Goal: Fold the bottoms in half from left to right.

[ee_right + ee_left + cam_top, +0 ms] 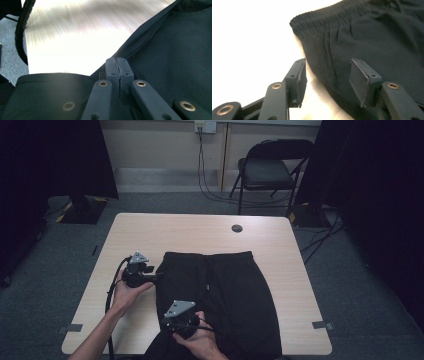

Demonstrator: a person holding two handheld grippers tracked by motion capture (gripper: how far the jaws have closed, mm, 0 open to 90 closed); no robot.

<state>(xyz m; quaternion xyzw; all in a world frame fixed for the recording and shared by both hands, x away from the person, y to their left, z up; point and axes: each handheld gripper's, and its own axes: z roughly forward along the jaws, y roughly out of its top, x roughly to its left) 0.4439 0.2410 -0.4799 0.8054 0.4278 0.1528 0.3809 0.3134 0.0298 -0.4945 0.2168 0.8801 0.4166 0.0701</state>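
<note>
Black pants (220, 295) lie flat on the light wooden table (190, 230), waistband toward the far side. My left gripper (158, 278) rests at the garment's left edge just below the waistband. In the left gripper view it (328, 80) stands open, its pads astride the pants' side edge (374, 37) without pressing it. Nearer the front, my right gripper (166, 321) sits on the same left edge. In the right gripper view its pads (117, 67) are pressed together right at the hem of the dark cloth (175, 50).
A round cable hole (237, 228) sits in the table's far middle. Behind the table stands a black folding chair (267, 170), with cables on the grey floor. Dark curtains hang at both sides. Bare tabletop lies left of the pants.
</note>
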